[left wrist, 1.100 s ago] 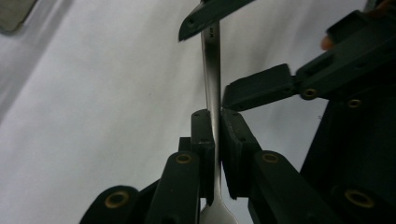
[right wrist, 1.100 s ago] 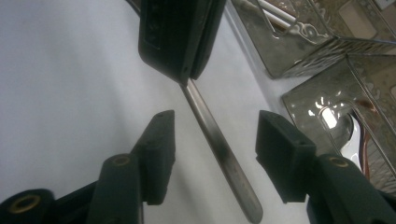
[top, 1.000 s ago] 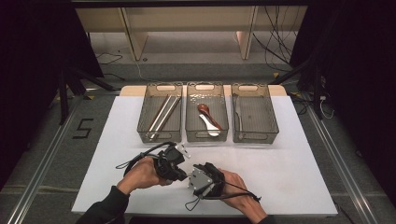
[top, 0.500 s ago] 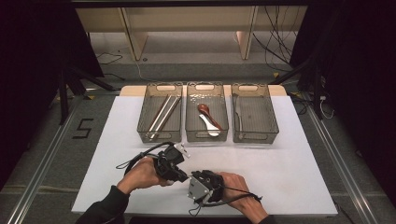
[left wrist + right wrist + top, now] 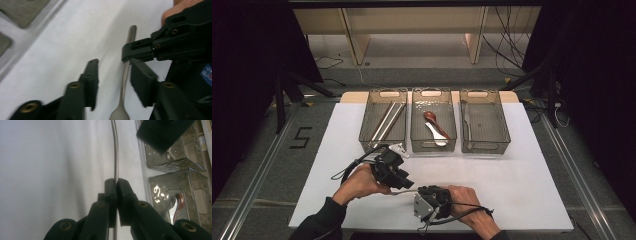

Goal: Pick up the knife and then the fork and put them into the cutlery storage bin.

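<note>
Clamping shut on the thin metal handle of the spoon (image 5: 115, 157), the right claw (image 5: 428, 199) takes it over above the near table (image 5: 522, 190) — its jaws have just closed. The left claw (image 5: 113, 77) has just opened, pads clear of the handle, so the handover looks done — sorting bins (image 5: 484, 145) wait beyond.

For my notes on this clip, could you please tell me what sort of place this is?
Probably a lab or recording bay, not a kitchen: a white table stands on a bare floor between metal rails, loose cables trail behind it, and three clear bins sort cutlery.
</note>
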Demonstrator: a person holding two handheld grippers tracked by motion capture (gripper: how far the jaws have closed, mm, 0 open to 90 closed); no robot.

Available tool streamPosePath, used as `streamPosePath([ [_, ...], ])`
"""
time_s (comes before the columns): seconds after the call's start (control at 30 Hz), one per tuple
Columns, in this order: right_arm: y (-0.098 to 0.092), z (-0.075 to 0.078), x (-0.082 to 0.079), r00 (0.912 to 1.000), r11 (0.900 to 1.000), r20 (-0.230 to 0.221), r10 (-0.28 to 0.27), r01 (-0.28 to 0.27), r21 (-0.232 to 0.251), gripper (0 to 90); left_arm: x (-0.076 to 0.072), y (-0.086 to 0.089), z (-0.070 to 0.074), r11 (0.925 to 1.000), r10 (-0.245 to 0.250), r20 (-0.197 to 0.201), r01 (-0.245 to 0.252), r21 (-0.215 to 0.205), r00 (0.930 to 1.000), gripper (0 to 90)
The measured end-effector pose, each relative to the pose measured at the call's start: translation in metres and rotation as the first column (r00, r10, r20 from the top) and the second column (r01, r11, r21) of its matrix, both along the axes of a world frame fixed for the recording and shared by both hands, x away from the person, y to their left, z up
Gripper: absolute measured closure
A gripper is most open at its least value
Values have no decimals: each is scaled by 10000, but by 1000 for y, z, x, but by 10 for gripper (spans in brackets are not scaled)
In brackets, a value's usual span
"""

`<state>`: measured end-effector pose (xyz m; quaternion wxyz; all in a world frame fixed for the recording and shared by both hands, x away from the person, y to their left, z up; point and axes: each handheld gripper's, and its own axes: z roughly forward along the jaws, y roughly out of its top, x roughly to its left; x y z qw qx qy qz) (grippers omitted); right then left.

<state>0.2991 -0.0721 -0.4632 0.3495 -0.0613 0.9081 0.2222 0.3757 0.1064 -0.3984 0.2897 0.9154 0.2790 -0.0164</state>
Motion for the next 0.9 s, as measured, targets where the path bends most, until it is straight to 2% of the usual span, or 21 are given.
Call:
streamPosePath([
  [0.07,-1,1,0,9996,9996,-47,-276,276,-9,878,2,4,3,9995,232,125,-229,-207,9997,494],
  [0.1,-2,1,1,9996,9996,16,-277,278,-34,878,2,6,4,9988,368,162,-362,-329,9992,454],
  [0.17,-4,1,4,10000,9999,36,-7,8,-144,878,3,8,6,9975,561,256,-549,-446,9981,434],
  [0.2,-6,2,4,9997,9996,40,-256,257,-128,878,4,9,7,9970,633,329,-618,-471,9974,414],
  [0.33,-13,1,7,9987,9986,42,-506,507,-147,878,7,16,11,9924,1058,520,-1022,-682,9930,351],
  [0.37,-15,2,9,9989,9985,118,-457,461,-301,878,7,18,12,9899,1228,569,-1182,-778,9908,333],
  [0.4,-17,3,10,9989,9980,183,-439,447,-458,878,8,20,12,9884,1307,604,-1253,-852,9896,325],
  [0.43,-19,2,10,9980,9977,141,-622,625,-248,878,9,22,13,9861,1431,626,-1369,-942,9877,317],
  [0.53,-26,4,12,9962,9961,243,-832,839,-280,878,11,29,15,9829,1635,688,-1565,-975,9841,287],
  [0.67,-35,8,15,9935,9935,298,-1100,1108,-276,878,14,38,16,9745,1976,779,-1872,-1238,9772,269],
  [0.7,-37,8,15,9904,9904,204,-1368,1371,-163,878,14,41,17,9731,2033,807,-1923,-1269,9758,266],
  [0.9,-51,13,20,9834,9836,224,-1802,1804,-66,878,14,47,16,9652,2344,982,-2194,-1425,9672,252],
])
